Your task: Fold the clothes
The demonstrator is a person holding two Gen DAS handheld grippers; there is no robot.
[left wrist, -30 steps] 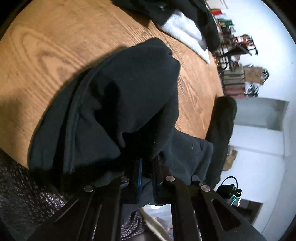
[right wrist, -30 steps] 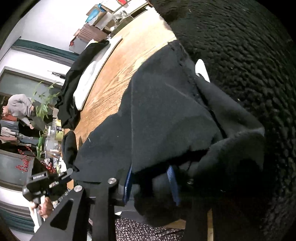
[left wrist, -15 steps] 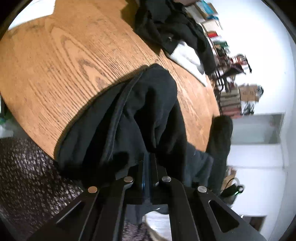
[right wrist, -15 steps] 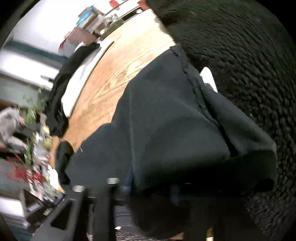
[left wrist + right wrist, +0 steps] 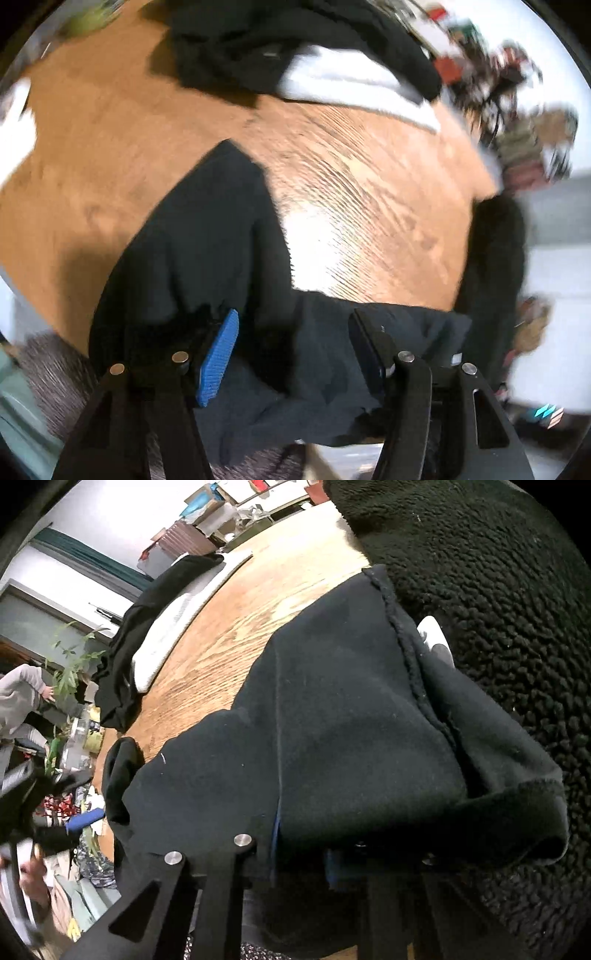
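Draping over the bench edge, the dark garment shows no readable label — left claw spread apart, right claw fabric-covered, state unclear.

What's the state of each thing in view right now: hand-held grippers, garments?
Left hand-held gripper: open, jaws apart, holding nothing.
Right hand-held gripper: draped by cloth, jaw state unclear.
Dark garment: on the wooden table, lying partly folded, near edge hanging off.
Black fleece: bunched beside the dark garment, unfolded.
Far pile of black clothes: heaped on a white cloth, unfolded.
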